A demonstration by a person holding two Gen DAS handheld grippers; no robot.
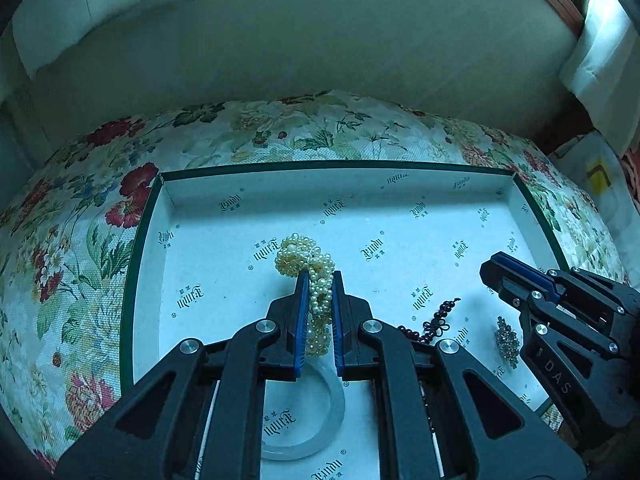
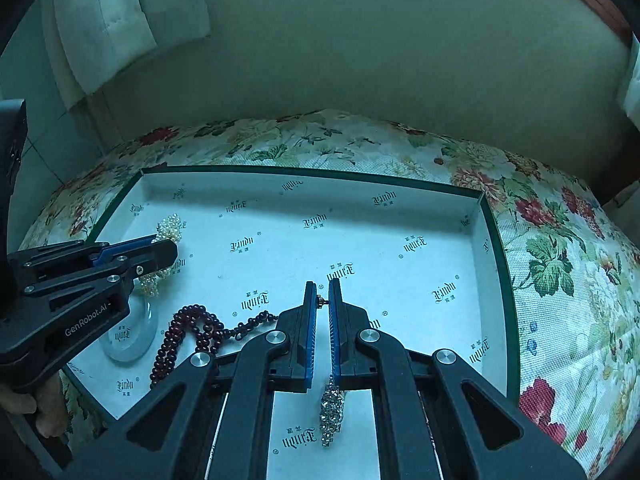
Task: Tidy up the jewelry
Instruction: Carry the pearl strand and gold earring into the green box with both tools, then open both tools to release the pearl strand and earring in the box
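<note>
While the left gripper point(image 1: 320, 280) fingers pinch the pearl bracelet point(image 1: 308, 264) mid-tray point(image 1: 340, 166) for placing, the right gripper point(image 2: 322, 292) fingers clamp the rhinestone piece point(image 2: 332, 412) near the front edge.

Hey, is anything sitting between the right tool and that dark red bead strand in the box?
Nothing visible blocks it. The dark red bead strand lies on bare box floor just left of the right tool, which already grips a sparkly rhinestone piece; the left tool holds the pearl bracelet farther away.
</note>
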